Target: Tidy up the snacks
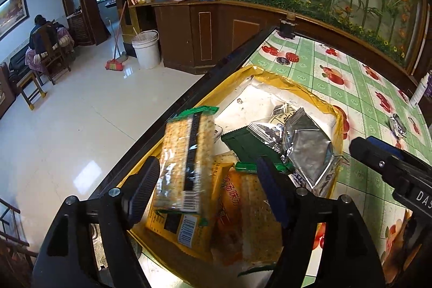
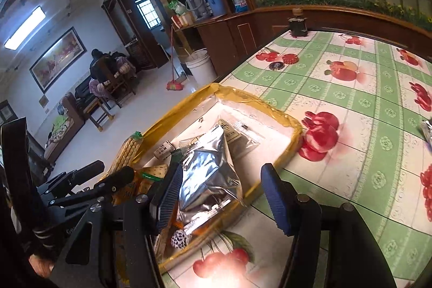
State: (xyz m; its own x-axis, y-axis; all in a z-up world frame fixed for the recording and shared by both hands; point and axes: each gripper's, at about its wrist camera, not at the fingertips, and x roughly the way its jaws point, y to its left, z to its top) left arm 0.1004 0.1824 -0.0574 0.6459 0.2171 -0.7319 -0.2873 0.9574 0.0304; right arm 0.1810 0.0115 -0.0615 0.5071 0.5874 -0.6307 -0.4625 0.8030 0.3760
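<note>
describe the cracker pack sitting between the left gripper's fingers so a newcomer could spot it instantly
Find the yellow-rimmed tray at the edge of the cherry-print tablecloth. At its near end, a clear cracker pack tilts up on the orange packets. Unlike the silver pouches beside it, it shows pale crackers, a black strip and green sealed ends.

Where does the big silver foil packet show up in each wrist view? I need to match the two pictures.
Left wrist: the silver foil packet lies right of centre in the yellow-rimmed tray, just beyond the right finger of the left gripper.
Right wrist: it sits low centre, beside the left finger of the right gripper.
Shared landmark: the tray's yellow rim, with the red cherries print beside it.
</note>
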